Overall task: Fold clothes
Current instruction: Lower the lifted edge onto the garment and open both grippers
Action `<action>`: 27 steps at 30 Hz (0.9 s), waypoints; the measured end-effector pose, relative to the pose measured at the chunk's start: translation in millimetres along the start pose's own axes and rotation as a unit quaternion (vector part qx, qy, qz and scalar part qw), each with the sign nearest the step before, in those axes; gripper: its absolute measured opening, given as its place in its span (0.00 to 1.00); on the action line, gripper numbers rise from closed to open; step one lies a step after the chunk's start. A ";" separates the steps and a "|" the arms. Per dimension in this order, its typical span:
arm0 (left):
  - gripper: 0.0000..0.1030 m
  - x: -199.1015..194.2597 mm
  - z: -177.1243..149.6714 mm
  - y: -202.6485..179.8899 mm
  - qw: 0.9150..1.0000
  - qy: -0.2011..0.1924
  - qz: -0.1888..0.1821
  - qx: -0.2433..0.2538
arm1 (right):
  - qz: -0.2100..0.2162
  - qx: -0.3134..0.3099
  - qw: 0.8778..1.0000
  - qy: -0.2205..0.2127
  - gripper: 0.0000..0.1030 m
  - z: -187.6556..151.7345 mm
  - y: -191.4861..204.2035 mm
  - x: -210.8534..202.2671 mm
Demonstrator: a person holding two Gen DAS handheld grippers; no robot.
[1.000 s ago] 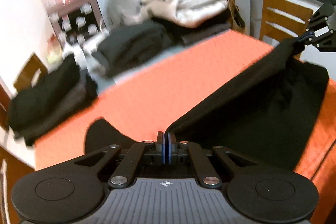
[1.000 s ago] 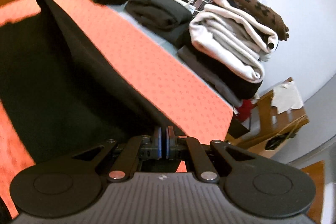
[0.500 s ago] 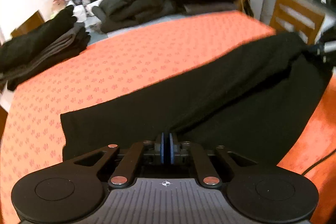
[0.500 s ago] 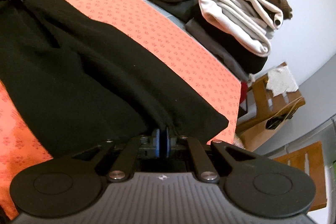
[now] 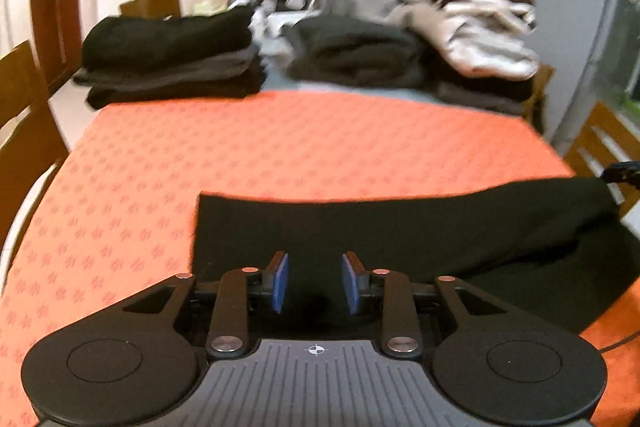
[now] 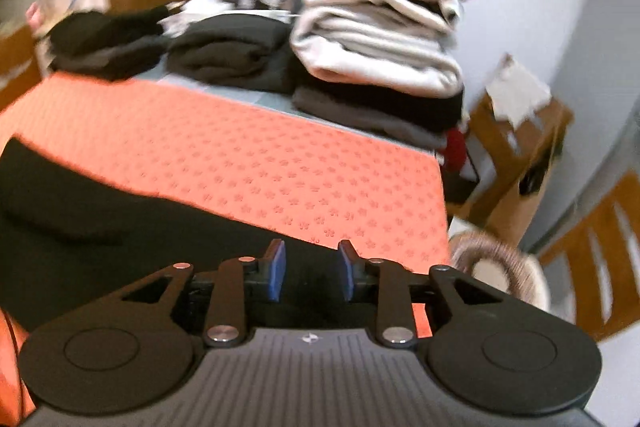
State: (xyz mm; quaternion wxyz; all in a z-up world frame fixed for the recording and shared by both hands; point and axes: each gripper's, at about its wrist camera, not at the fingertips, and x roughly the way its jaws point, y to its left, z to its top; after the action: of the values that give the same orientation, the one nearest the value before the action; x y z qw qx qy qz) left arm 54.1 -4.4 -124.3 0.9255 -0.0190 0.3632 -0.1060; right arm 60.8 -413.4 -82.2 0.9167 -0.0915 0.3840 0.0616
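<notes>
Left gripper: opened, nothing held; the garment's near-left corner is seen just beyond the blue pads.
Garment: black, laid flat along the near edge of the orange cloth, a ridge seen toward its right end.
Right gripper: opened, nothing held; the garment is seen under and between its fingers, at its right end.
Stacks: folded clothes, set along the far edge.
</notes>
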 end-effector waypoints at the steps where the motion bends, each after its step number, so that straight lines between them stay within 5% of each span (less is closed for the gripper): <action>1: 0.31 2.2 -1.8 1.3 1.000 0.004 0.007 0.003 | 0.001 0.018 1.000 -0.001 0.32 2.9 -2.7 2.4; 8: 0.37 -16.7 -10.4 18.9 0.998 0.003 0.050 -0.028 | 0.012 0.043 0.999 0.031 0.34 -16.2 -5.8 23.8; 17: 0.46 -26.1 -7.0 47.9 0.979 0.020 0.054 -0.196 | 0.010 0.035 0.999 0.018 0.36 -12.1 6.0 -3.4; 18: 0.45 -21.6 -7.2 50.0 0.978 0.027 0.054 -0.201 | 0.010 0.035 0.999 0.016 0.36 -11.8 7.2 -7.6; 19: 0.34 -17.2 -7.2 51.6 0.977 0.034 0.052 -0.205 | 0.009 0.036 0.999 0.014 0.36 -11.5 8.5 -11.7; 20: 0.11 -14.6 -6.3 52.5 0.977 0.038 0.048 -0.203 | 0.008 0.036 0.999 0.013 0.36 -11.6 9.9 -15.1; 27: 0.11 -20.9 -1.8 48.8 0.986 0.020 0.075 -0.144 | 0.008 0.034 0.999 0.011 0.36 -15.4 20.9 -26.5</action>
State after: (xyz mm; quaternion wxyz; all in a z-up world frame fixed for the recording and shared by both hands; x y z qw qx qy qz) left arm 46.9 47.7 -117.2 0.9110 -0.1228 0.3933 0.0173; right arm 27.8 -397.4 -76.4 0.9143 -0.0580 0.3969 0.0553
